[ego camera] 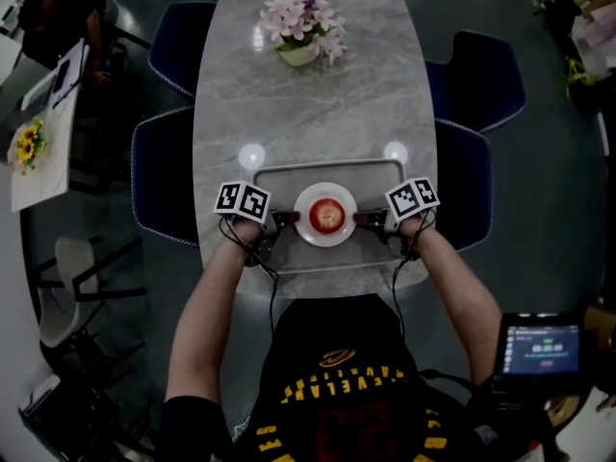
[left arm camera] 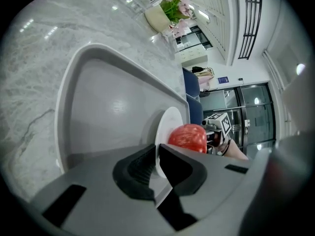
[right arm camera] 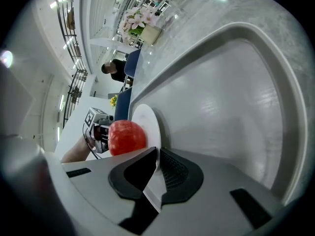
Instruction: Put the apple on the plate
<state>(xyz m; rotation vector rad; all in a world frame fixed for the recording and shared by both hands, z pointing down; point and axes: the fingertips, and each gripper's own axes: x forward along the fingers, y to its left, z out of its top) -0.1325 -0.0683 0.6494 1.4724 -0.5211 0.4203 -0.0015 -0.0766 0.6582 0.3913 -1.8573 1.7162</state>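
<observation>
Two grippers pinch one white plate (ego camera: 326, 241) that carries a red apple (ego camera: 327, 215).
Left gripper (ego camera: 284, 221) and right gripper (ego camera: 368, 219) each have jaws closed on opposite rims, at frame centre, over the grey tray (ego camera: 327, 166) on the marble table (ego camera: 308, 94).

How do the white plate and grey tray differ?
The white plate is round; the larger grey tray is a rounded rectangle. The plate carries the red apple; the tray lies beneath the plate. The left tool and right tool clamp the plate's rim, not the tray.
</observation>
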